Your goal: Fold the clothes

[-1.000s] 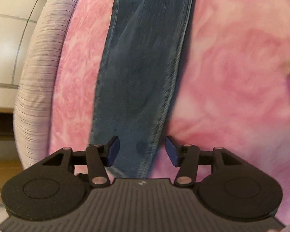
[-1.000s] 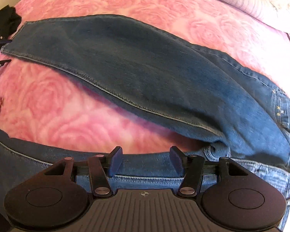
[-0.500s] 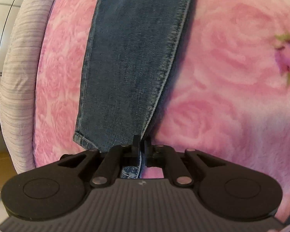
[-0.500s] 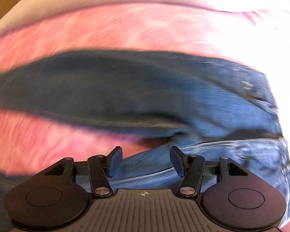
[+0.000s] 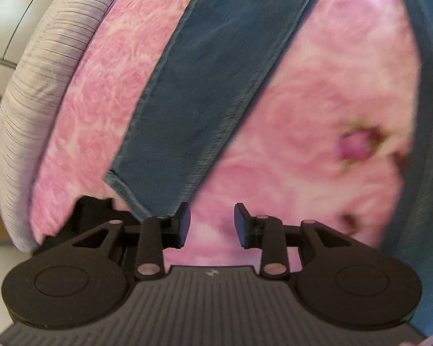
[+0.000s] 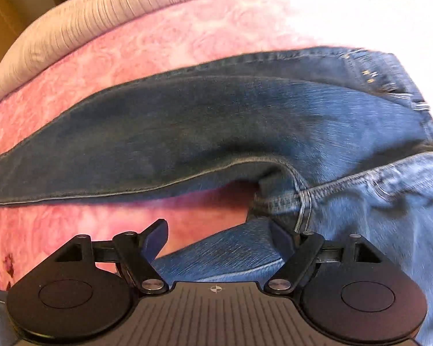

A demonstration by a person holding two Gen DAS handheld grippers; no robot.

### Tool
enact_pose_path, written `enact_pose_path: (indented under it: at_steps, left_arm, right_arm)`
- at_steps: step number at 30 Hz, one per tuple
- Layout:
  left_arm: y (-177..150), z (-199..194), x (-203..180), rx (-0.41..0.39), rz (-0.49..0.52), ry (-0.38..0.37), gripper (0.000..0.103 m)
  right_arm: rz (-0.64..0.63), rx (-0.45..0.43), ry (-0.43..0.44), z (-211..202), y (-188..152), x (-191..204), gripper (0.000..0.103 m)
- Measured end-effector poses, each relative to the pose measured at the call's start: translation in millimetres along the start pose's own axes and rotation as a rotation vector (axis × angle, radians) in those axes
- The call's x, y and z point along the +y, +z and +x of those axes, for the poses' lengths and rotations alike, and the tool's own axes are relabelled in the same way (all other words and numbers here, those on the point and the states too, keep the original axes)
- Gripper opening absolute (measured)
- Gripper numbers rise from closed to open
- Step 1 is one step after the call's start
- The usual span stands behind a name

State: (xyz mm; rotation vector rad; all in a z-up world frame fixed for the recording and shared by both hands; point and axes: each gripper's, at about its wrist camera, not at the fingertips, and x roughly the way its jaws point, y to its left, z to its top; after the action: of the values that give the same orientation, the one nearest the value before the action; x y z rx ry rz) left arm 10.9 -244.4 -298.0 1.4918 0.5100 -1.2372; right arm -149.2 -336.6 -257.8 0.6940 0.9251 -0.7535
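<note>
Nearest me, my left gripper [image 5: 212,225] was opening, its jaws apart over bare pink rose-patterned blanket [image 5: 288,132] with nothing between them; the hem of the jeans [image 5: 213,80] lay just past the left fingertip, untouched as far as I could tell. From there that leg ran long and straight toward the upper right of the frame, hem at lower left. My right gripper [image 6: 220,238] was also opening, jaws wide, with paler denim of the near leg lying between the fingers but not pinched. Beyond it the far leg stretched across the frame, hem at the left edge, waist and pocket at the upper right. Only the right view showed the crotch seam and waistband; only the left showed the hem up close. Farthest off ran the ribbed pale mattress edge [image 6: 80,26].
</note>
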Motion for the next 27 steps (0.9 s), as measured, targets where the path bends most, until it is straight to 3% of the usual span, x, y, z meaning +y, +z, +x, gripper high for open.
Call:
enact_pose_path:
  at_steps: [3,7,13,16,22,25,27]
  left_arm:
    - [-5.8,-12.3,-26.0,0.02,-0.012,-0.041,0.029]
    - [-26.5,-30.5,-50.2,0.082,-0.059,-0.051,0.029]
    - [-71.7,-63.4,-77.4,0.172,-0.17,-0.027,0.029]
    - [-91.2,-77.8,-90.2,0.191,-0.216,-0.041,0.029]
    - [-117.7,-78.3,-111.1,0.195,-0.188,-0.096,0.031]
    - [-124.9,-67.3,-112.4,0.158,-0.127,-0.094,0.032]
    - [-127.5,-61.1,-109.6,0.111,-0.093,-0.095,0.033]
  right_arm:
    - [-0.026,0.027,0.034,15.1,-8.3,-0.2,0.09]
    - [-0.167,0.08,0.085,40.9,5.0,0.7,0.092]
    - [-0.148,-0.099,0.1,-20.9,16.9,3.2,0.092]
    - [-0.198,-0.101,0.118,-42.9,-6.9,19.3,0.092]
    - [-0.275,0.086,0.218,-36.6,-85.5,59.2,0.092]
    - [-0.278,0.18,0.225,-25.7,-122.6,78.4,0.092]
    - [-0.257,0.186,0.196,-26.5,-143.3,91.6,0.092]
